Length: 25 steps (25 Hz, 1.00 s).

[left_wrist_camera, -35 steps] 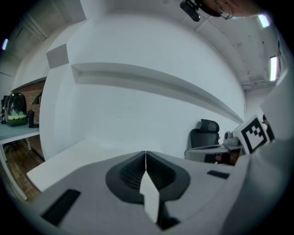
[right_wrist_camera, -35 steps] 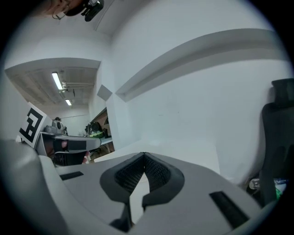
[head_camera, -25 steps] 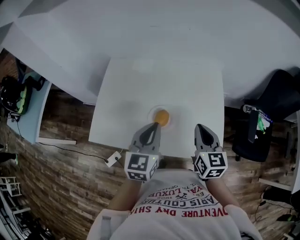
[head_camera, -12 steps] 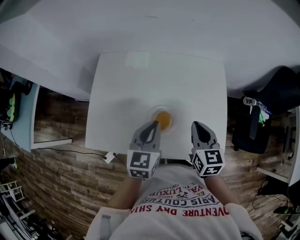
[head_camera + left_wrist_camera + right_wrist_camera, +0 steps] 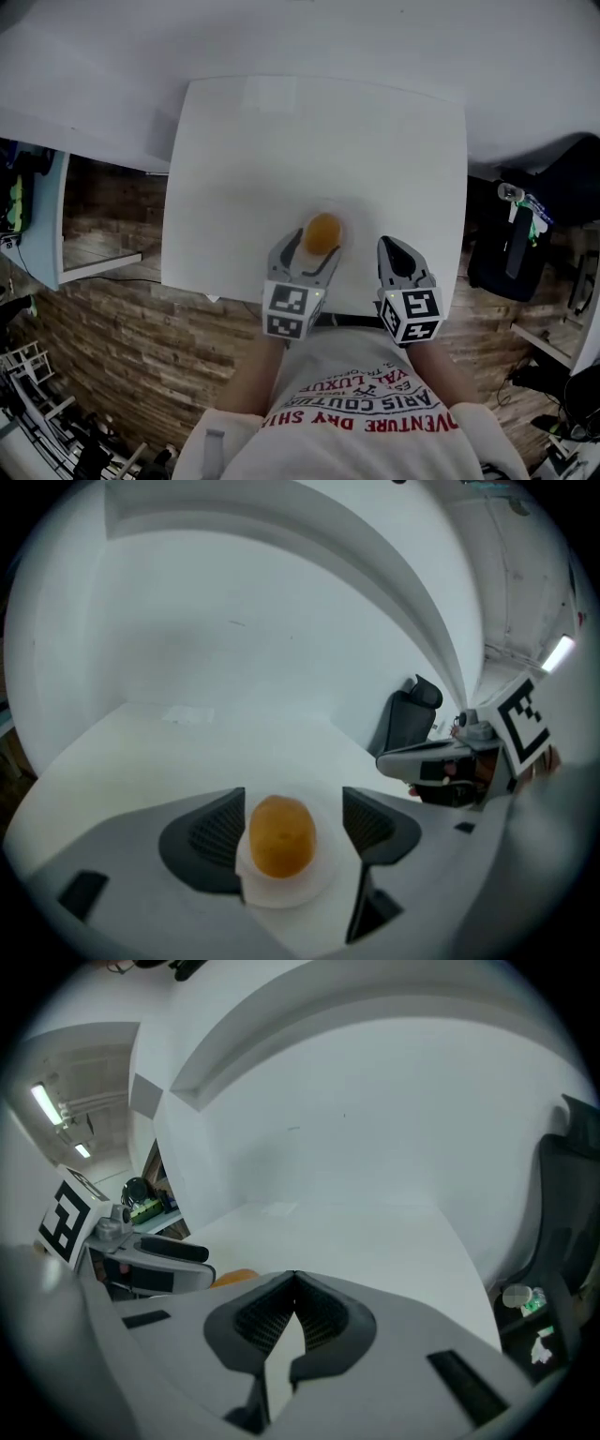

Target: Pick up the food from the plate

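Observation:
An orange rounded piece of food [image 5: 322,232] [image 5: 279,834] sits on a small white plate [image 5: 339,214] [image 5: 298,888] near the front edge of the white table [image 5: 281,150]. My left gripper [image 5: 315,249] [image 5: 291,827] is low at the plate. Its jaws are opening and stand either side of the food, with the pads [image 5: 217,832] not pressing on it. My right gripper [image 5: 387,244] [image 5: 293,1281] hovers to the right of the plate, shut with nothing in it. In the right gripper view, only a sliver of the food [image 5: 234,1277] shows behind the jaws.
A black office chair [image 5: 530,239] [image 5: 411,714] [image 5: 567,1232] stands off the table's right side. A light blue shelf [image 5: 37,220] with clutter is at the left over the wood floor. A white wall runs behind the table.
The left gripper's jaws have gone from shut to spread, and now stand on both sides of the food. The right gripper has stayed shut beside the plate.

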Tool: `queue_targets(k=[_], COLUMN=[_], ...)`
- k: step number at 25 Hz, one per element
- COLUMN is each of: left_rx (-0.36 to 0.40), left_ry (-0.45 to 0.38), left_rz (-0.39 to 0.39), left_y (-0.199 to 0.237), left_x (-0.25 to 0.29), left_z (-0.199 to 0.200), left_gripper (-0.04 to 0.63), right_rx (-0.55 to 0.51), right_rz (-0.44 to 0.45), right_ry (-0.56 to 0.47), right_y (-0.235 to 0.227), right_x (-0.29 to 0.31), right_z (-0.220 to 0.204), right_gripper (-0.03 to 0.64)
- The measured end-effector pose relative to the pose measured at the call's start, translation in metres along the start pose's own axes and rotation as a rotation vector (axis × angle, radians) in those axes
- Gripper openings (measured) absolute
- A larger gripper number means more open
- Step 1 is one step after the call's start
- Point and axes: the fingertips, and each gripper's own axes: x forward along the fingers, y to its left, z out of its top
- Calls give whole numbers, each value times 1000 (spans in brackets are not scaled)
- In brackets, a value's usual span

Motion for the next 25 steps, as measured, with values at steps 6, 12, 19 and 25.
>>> queue_targets(k=[6, 12, 19, 25], left_rx=[-27, -21, 11, -5], left_ry=[135, 221, 296, 288], left_rz=[4, -5, 17, 13], left_y=[13, 10, 12, 12], left_x=[33, 55, 66, 65], left_z=[-35, -51, -65, -61], left_gripper=[370, 374, 362, 359], right_rx=[17, 33, 40, 42], right_rz=[24, 32, 32, 25], right_ry=[46, 85, 73, 70], right_y=[-3, -9, -14, -21], right_x=[11, 20, 21, 19], right_z=[-24, -42, -41, -39], right_gripper=[11, 11, 11, 11])
